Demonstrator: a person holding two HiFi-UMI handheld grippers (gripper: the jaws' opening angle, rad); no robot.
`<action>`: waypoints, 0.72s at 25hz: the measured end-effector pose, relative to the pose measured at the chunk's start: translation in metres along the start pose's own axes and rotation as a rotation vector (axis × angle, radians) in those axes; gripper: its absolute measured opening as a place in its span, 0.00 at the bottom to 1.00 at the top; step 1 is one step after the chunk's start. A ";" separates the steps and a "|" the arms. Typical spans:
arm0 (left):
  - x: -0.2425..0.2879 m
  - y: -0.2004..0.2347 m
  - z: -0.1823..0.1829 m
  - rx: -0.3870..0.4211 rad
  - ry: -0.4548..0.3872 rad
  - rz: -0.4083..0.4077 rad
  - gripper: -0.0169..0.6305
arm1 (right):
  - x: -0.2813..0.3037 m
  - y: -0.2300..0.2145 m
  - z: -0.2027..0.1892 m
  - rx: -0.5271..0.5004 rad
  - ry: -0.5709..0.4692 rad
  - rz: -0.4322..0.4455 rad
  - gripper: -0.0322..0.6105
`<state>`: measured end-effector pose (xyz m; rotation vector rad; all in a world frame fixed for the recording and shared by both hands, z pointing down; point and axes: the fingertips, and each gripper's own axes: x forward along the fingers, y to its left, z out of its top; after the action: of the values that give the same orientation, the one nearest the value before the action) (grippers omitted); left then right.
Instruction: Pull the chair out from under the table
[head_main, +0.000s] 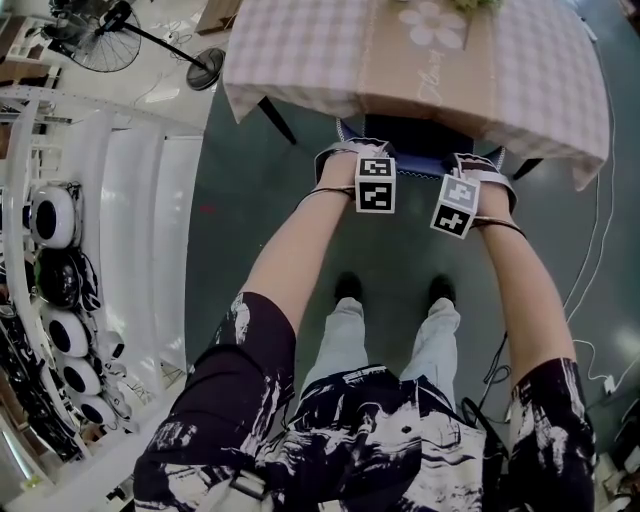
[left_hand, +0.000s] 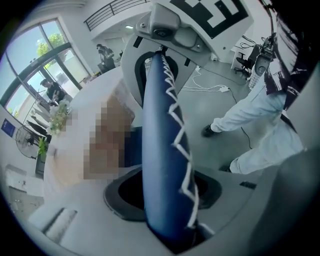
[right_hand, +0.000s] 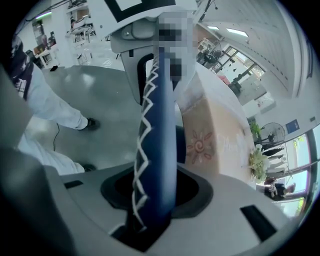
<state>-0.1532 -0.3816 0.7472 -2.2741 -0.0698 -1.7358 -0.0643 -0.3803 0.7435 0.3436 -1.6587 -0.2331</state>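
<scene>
The chair's blue padded back (head_main: 420, 168), trimmed with white zigzag stitching, shows just below the near edge of the table (head_main: 300, 60) with its checked cloth; the seat lies tucked under the table. My left gripper (head_main: 342, 162) sits on the back's left part and my right gripper (head_main: 482, 168) on its right part, both pointing steeply down. In the left gripper view the blue back (left_hand: 165, 145) runs between my jaws (left_hand: 169, 210), which are shut on it. In the right gripper view my jaws (right_hand: 152, 205) clamp the same back (right_hand: 157, 135).
A dark table leg (head_main: 278, 120) slants down at the left of the chair. White shelving with round dark items (head_main: 55, 220) lines the left side, and a floor fan (head_main: 100, 40) stands at the far left. Cables (head_main: 600, 250) trail on the floor at right. The person's feet (head_main: 345, 290) stand behind the chair.
</scene>
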 end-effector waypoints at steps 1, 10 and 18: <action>0.000 0.000 0.000 0.000 0.000 0.001 0.30 | 0.000 0.001 0.000 0.002 -0.001 0.002 0.26; -0.003 -0.031 0.000 0.010 0.001 0.007 0.30 | -0.008 0.035 0.006 0.011 -0.002 0.040 0.25; -0.013 -0.093 0.007 0.006 0.004 -0.020 0.30 | -0.029 0.095 0.011 0.016 -0.003 0.070 0.25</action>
<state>-0.1692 -0.2890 0.7512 -2.2732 -0.0978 -1.7476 -0.0804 -0.2819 0.7488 0.2973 -1.6728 -0.1678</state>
